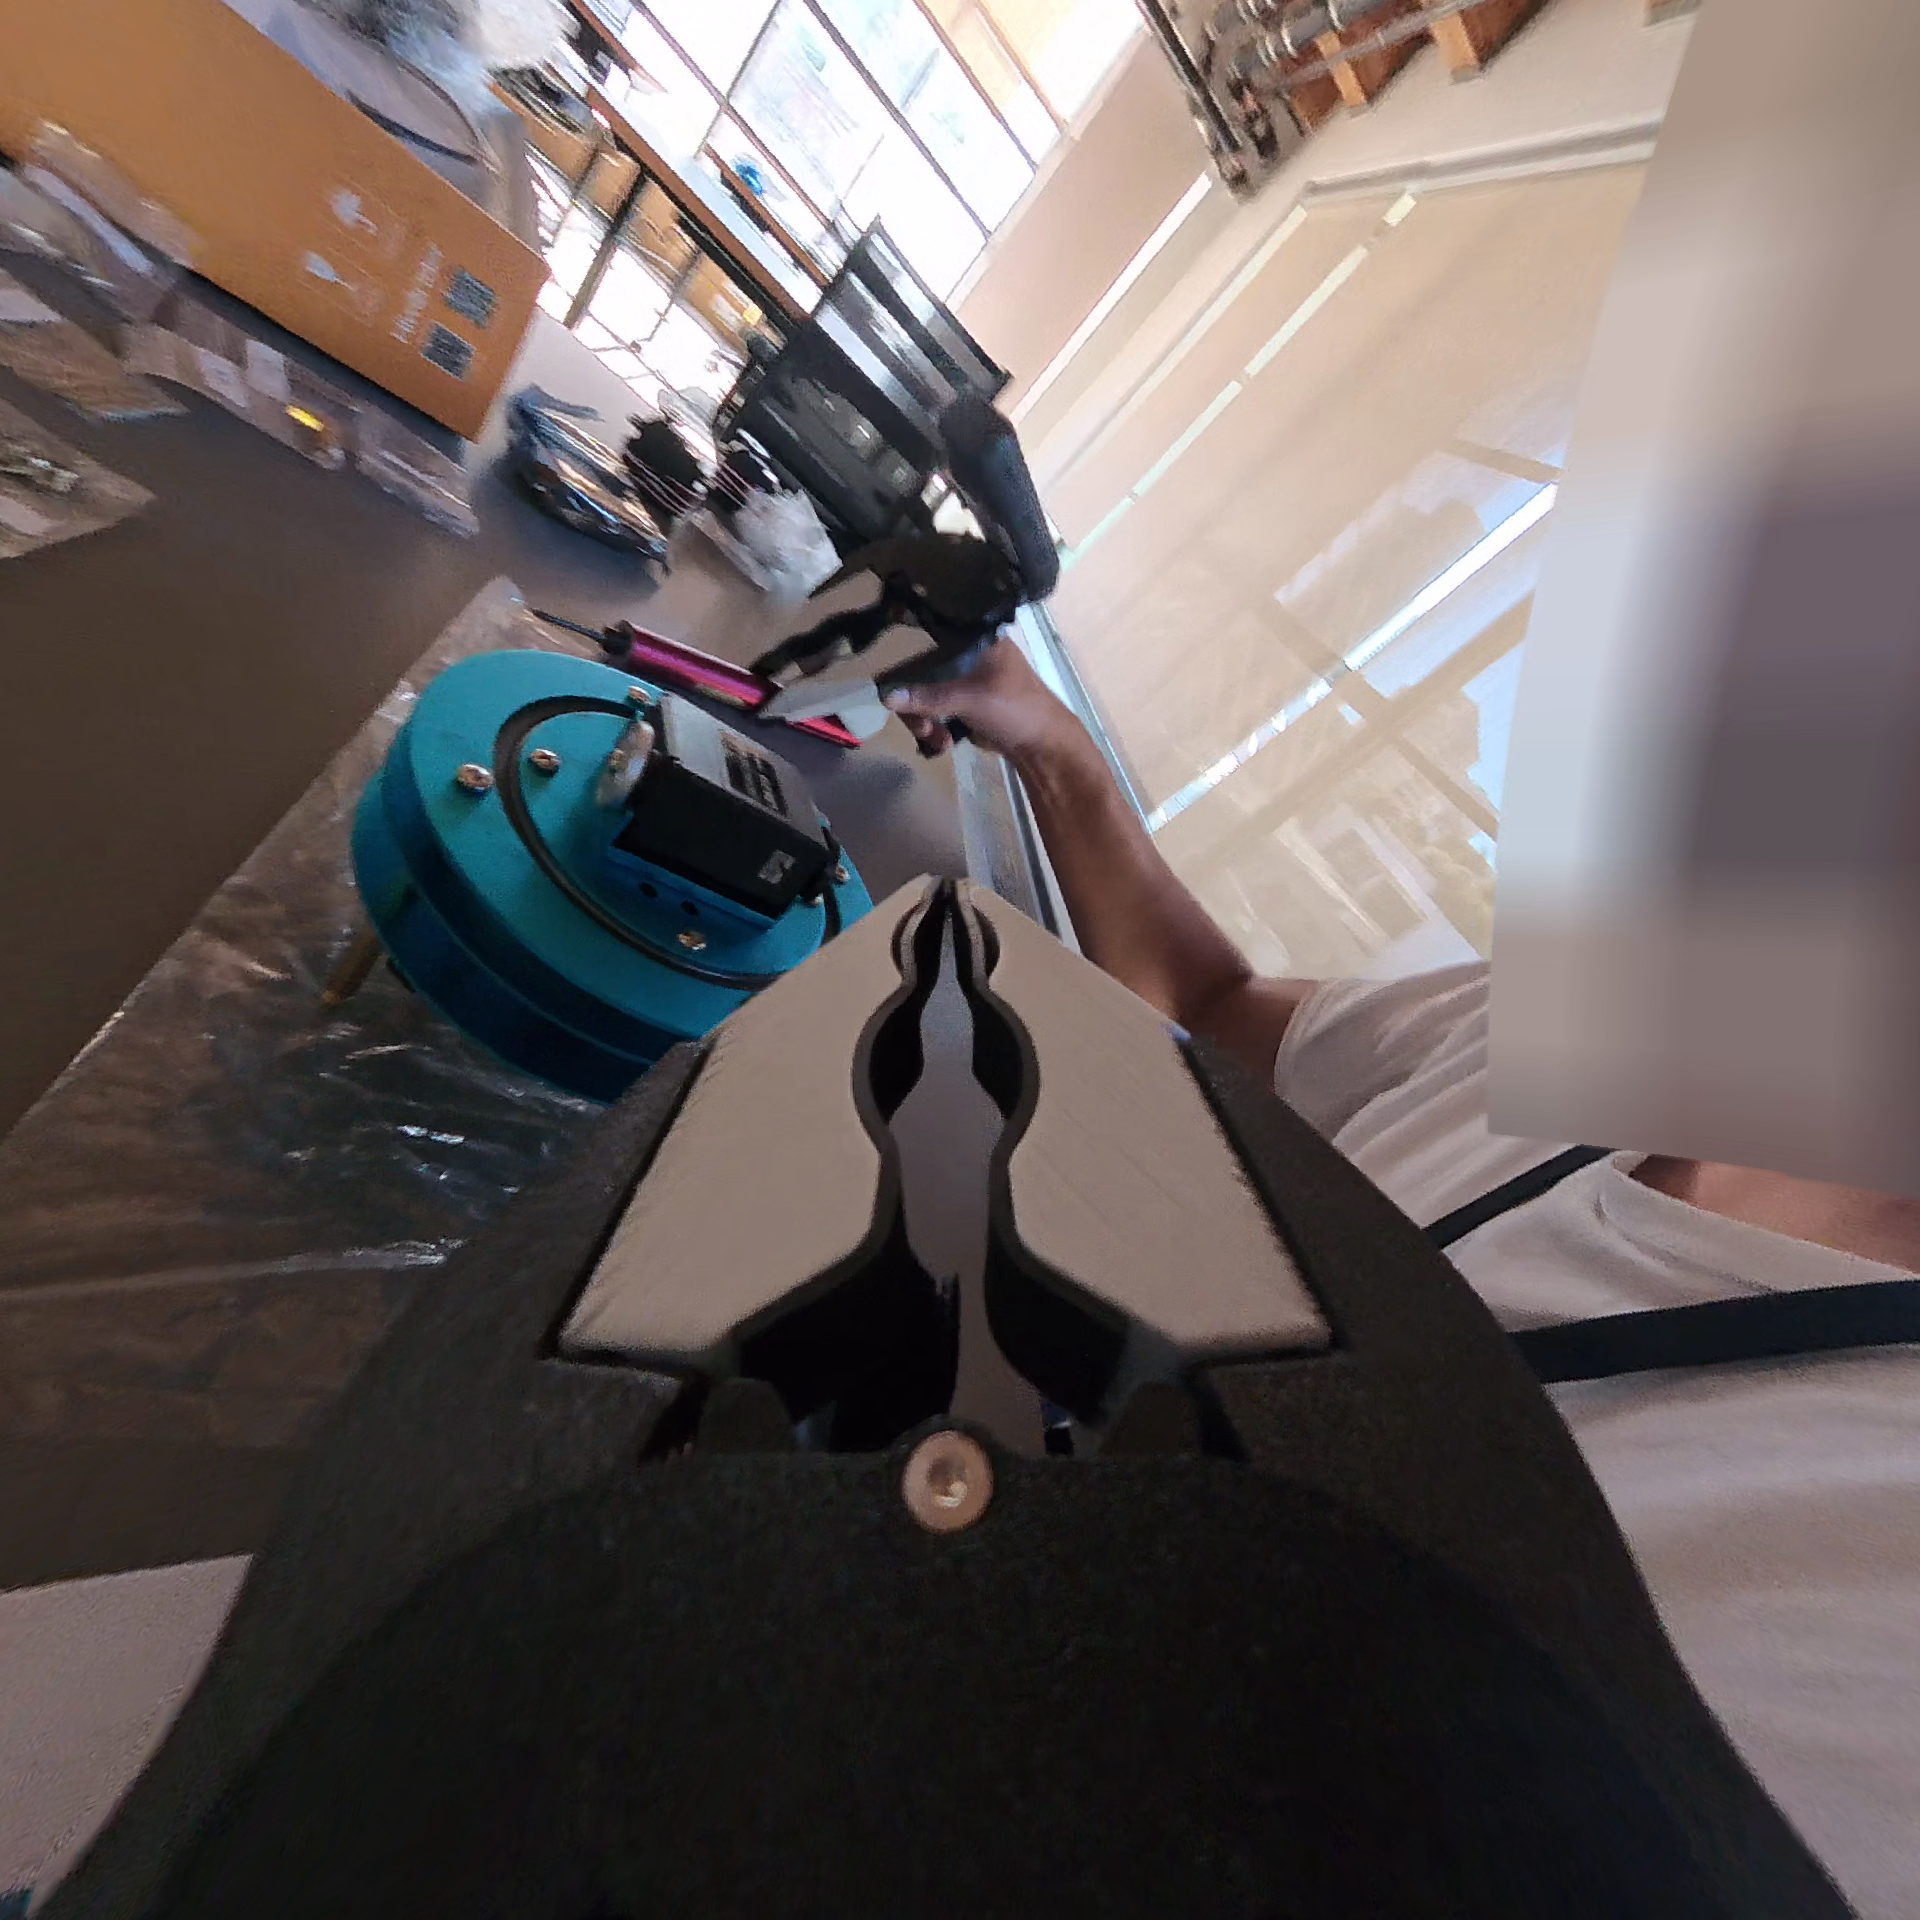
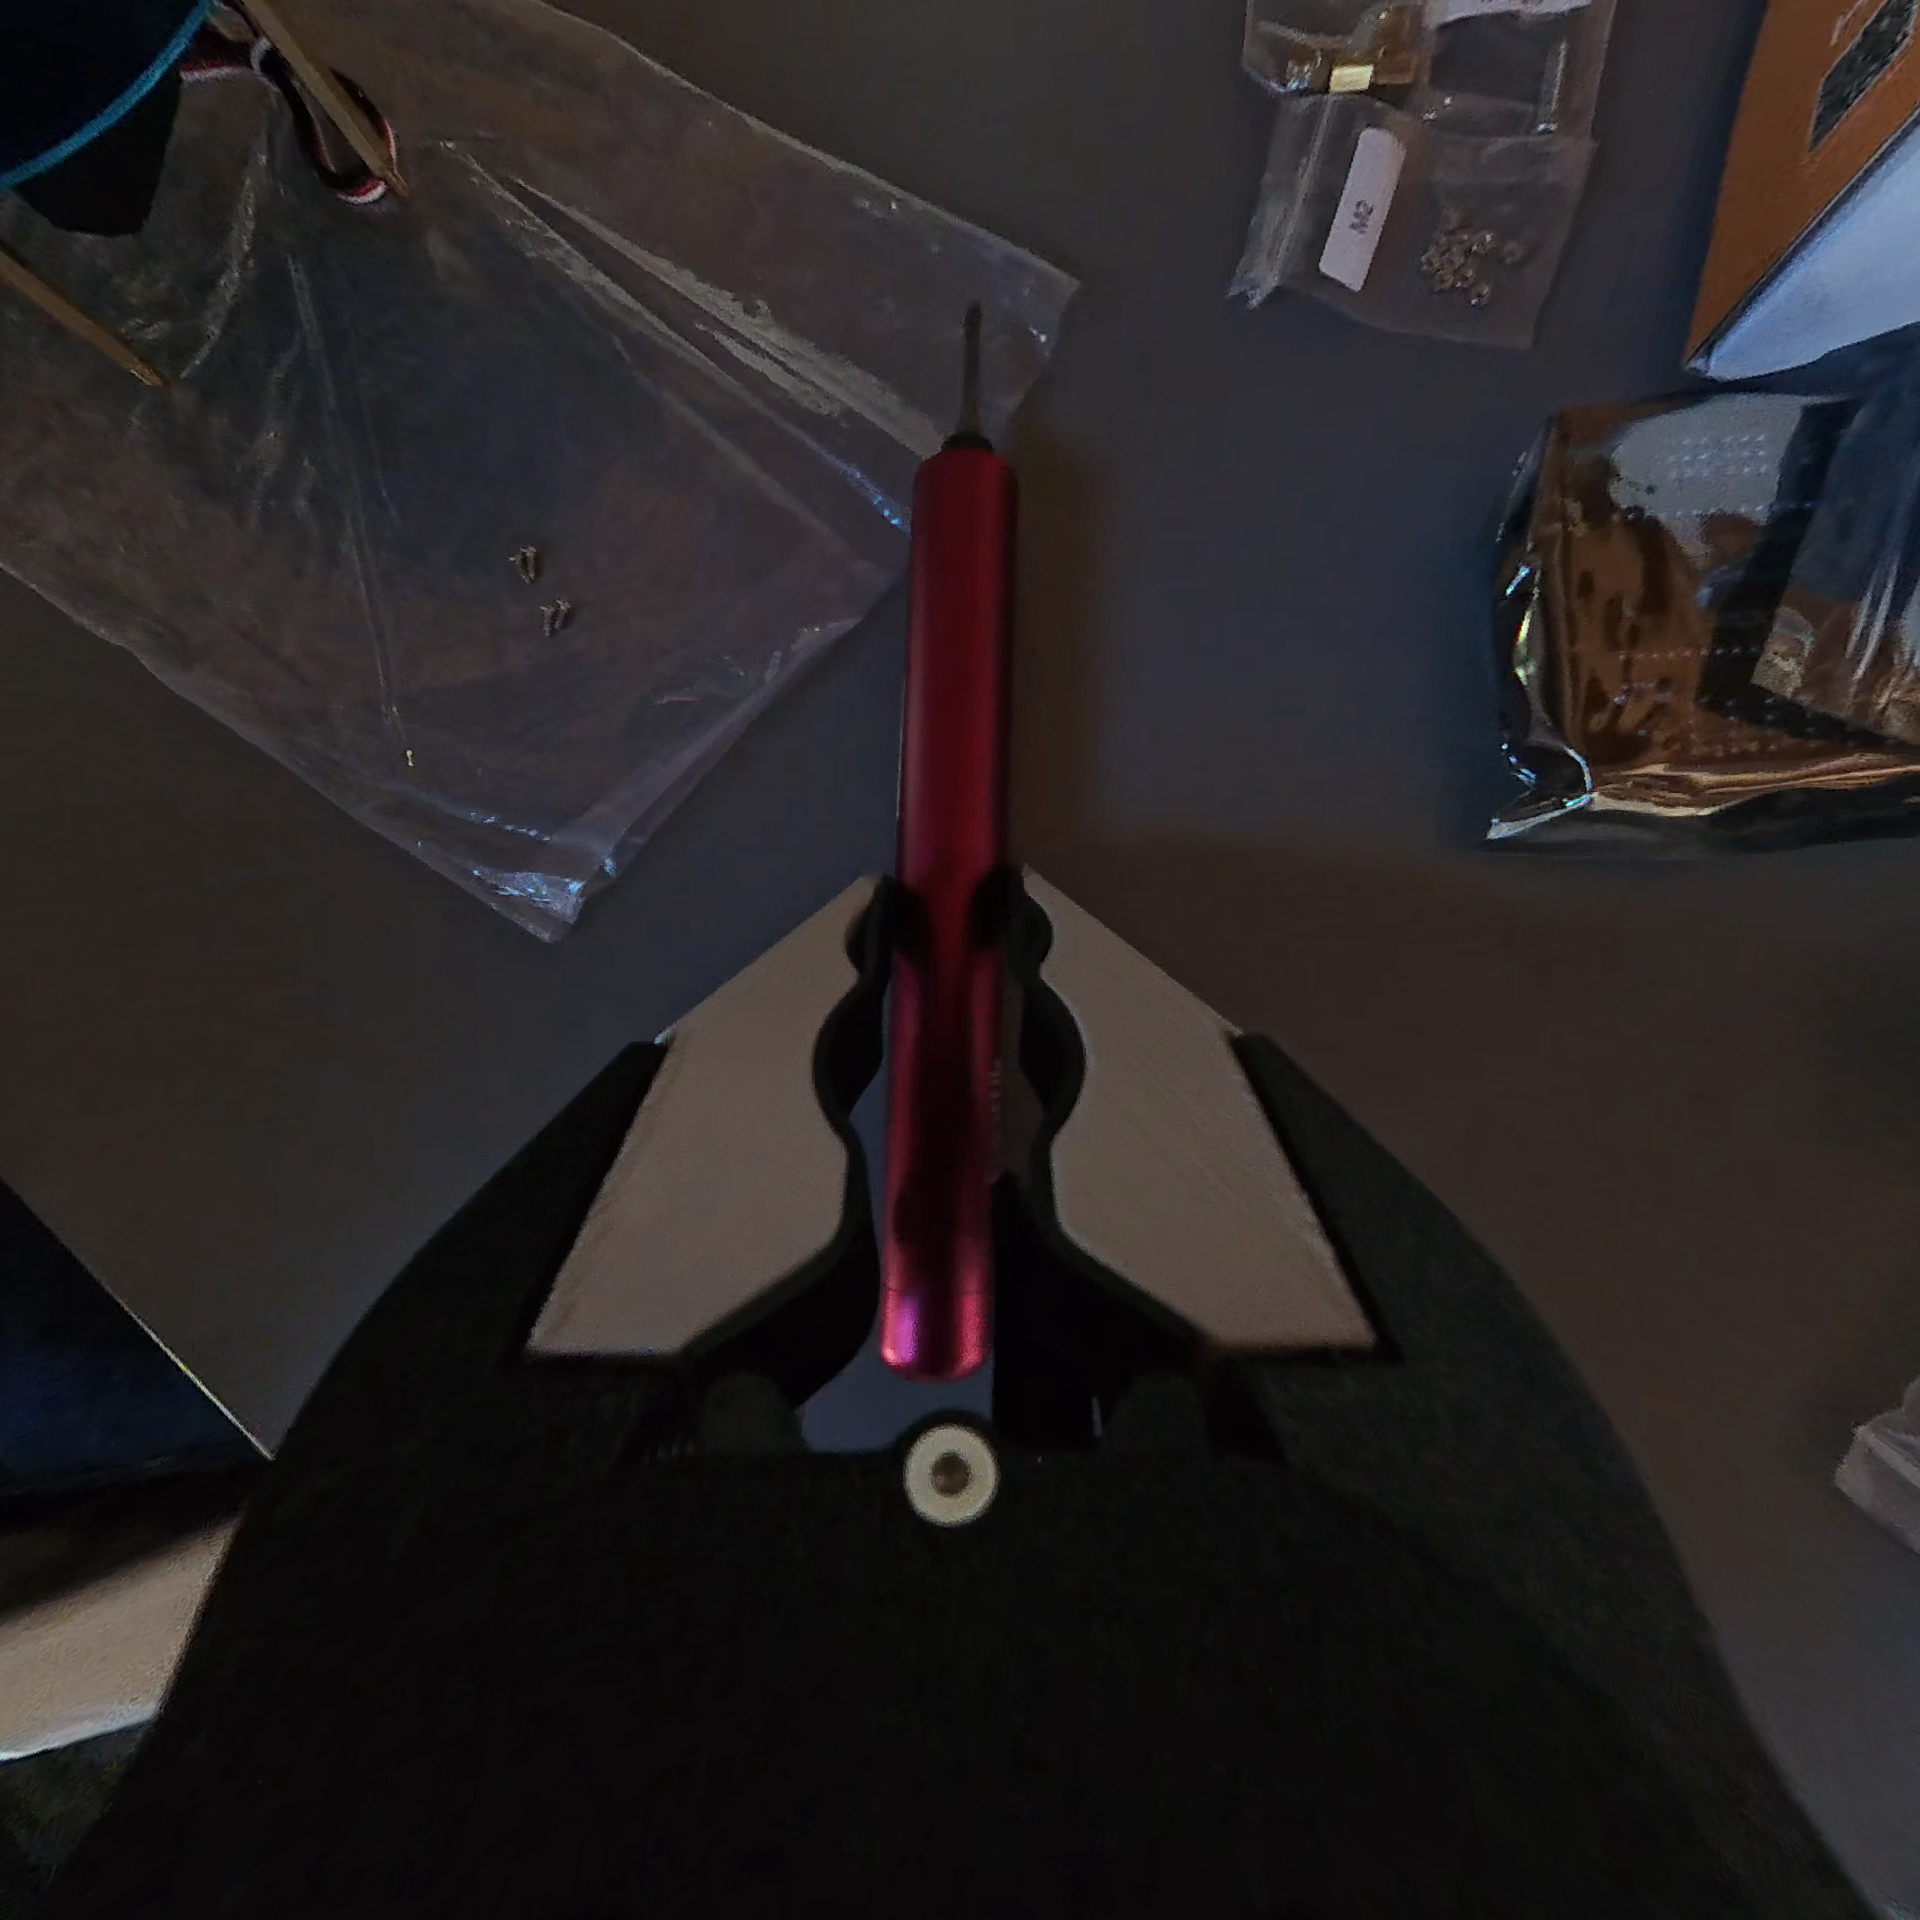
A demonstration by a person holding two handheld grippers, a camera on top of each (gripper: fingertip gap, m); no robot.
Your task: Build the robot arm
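Slim magenta metal screwdriver (image 2: 951, 831) clamped lengthwise by the right gripper (image 2: 951, 904)
It is held above the dark grey table (image 2: 1247, 644); the left gripper (image 1: 948, 894) is closed on nothing, beside a round teal plastic base (image 1: 582, 862)

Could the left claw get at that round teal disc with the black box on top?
Probably yes: the left claw, shut and empty, sits beside the round teal plastic disc, nothing between them. It would need opening first.
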